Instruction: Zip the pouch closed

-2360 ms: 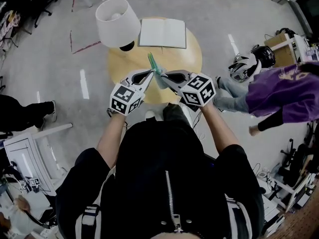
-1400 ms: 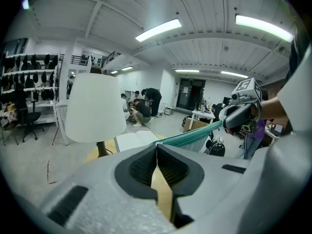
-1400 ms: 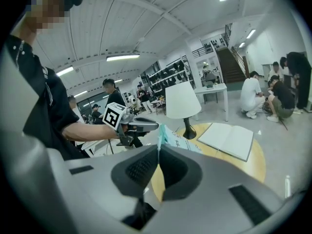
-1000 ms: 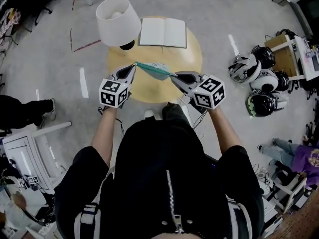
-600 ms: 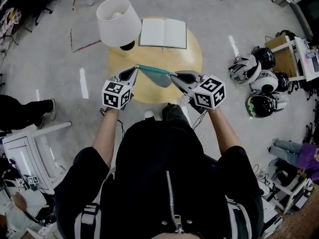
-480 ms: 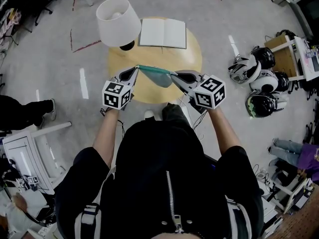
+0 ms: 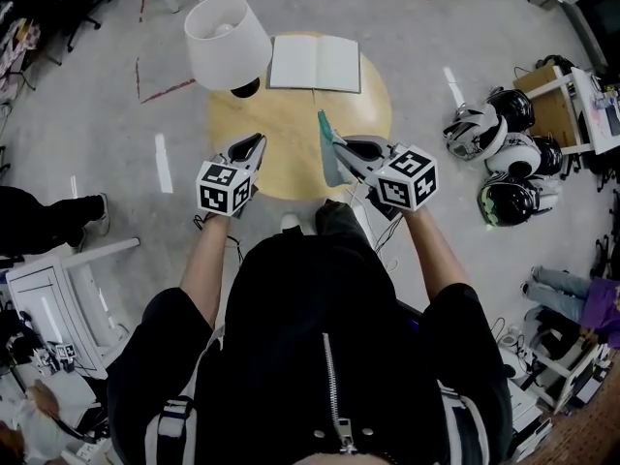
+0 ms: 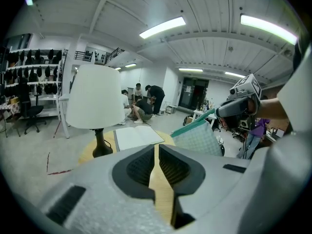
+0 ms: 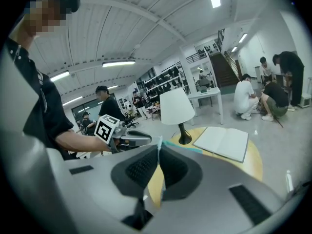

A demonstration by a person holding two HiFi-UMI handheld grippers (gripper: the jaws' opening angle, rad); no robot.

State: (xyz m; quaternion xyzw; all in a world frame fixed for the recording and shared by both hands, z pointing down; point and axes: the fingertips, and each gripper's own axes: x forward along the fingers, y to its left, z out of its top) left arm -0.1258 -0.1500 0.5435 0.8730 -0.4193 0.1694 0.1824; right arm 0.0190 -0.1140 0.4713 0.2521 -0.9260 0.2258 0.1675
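Note:
A teal mesh pouch [image 7: 328, 147] hangs over the round wooden table [image 7: 291, 114], held by one end only. My right gripper [image 7: 338, 147] is shut on that end, and the pouch's thin edge [image 9: 159, 141] shows between its pads. In the left gripper view the pouch [image 8: 197, 137] dangles from the right gripper at the right. My left gripper [image 7: 258, 140] is apart from the pouch, off to its left. Its jaws are opening with nothing between them, and bare table shows through the narrow gap [image 8: 156, 152].
A white-shaded lamp [image 7: 225, 42] stands at the table's far left, and an open notebook [image 7: 315, 63] lies at the far edge. Helmets [image 7: 496, 124] sit on the floor to the right. People crouch in the room's background [image 9: 265, 99].
The pouch was stretched between both grippers. The left gripper has let go of its end, and the pouch has swung over to hang from the right gripper alone.

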